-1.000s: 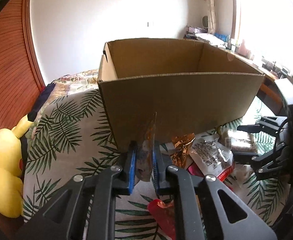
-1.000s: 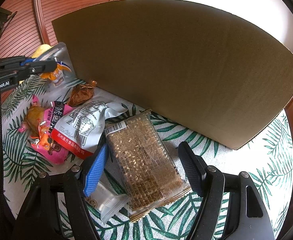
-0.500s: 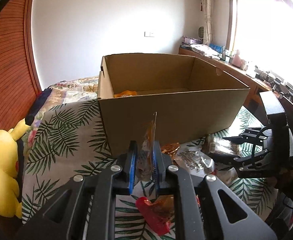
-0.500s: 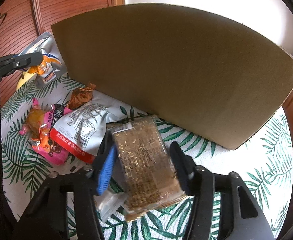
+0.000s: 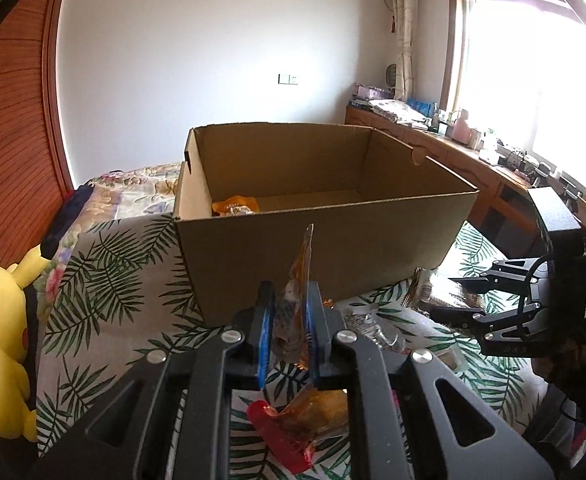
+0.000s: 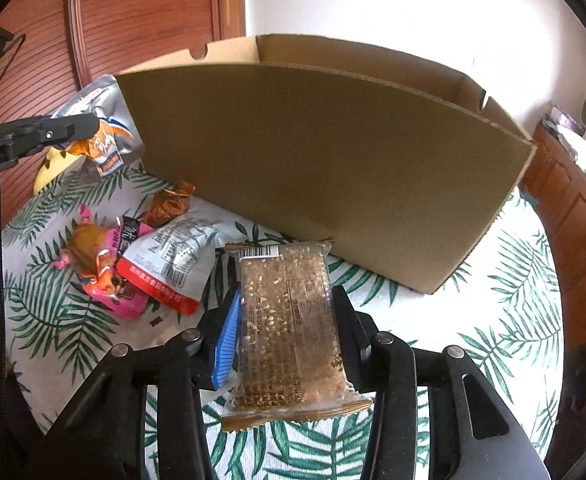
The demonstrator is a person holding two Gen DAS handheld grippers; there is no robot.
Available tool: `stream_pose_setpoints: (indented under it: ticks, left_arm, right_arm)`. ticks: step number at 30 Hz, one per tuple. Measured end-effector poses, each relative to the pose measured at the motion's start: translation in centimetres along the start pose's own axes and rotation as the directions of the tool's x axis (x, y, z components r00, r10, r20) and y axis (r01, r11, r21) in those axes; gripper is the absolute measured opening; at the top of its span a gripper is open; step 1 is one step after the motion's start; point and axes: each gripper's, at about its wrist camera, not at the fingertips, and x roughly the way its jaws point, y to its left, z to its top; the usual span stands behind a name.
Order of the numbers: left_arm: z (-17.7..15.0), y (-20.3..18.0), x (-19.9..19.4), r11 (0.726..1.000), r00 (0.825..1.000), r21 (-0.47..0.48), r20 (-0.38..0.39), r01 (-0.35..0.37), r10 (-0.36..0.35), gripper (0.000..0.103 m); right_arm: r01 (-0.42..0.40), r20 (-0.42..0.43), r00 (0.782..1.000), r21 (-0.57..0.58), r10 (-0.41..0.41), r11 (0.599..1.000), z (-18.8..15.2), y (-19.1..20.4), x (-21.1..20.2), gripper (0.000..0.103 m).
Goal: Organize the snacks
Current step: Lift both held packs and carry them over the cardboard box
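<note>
As tongs (image 6: 285, 320) close, crinkly seeded wrapper (image 6: 289, 332).

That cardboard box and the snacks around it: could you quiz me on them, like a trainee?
1. True or false: the cardboard box already holds an orange packet.
2. What is between the right gripper's closing jaws?
A. sesame bar
B. pink packet
3. Which gripper pinches the silver pouch?

Key:
1. True.
2. A, the sesame bar.
3. The left gripper.

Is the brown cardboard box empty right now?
No. The brown cardboard box holds an orange snack packet in its left corner.
</note>
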Motion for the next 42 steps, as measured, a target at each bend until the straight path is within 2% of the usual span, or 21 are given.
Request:
stream_pose_setpoints:
  ticks: [27, 36, 42]
  left_arm:
    - [2.7, -2.5, -4.1, 0.999, 0.994, 0.028, 0.104, 0.035, -0.038, 0.012]
    - [5.2, -2.1, -4.1, 0.998, 0.988, 0.017, 0.145, 0.055, -0.057, 0.012]
    - [7.1, -2.0, -4.0, 0.999, 0.983, 0.039, 0.181, 0.035, -0.042, 0.012]
  right_arm:
    - [0.049, 0.104, 0.993, 0.032, -0.052, 0.998, 0.3, 0.7, -6.0, 0.043]
    - [0.074, 0.147, 0.986, 0.039, -0.079, 0.996, 1.2, 0.4, -7.9, 0.043]
    - [0.094, 0.188, 0.977, 0.028, -0.098, 0.995, 2.9, -0.1, -9.0, 0.043]
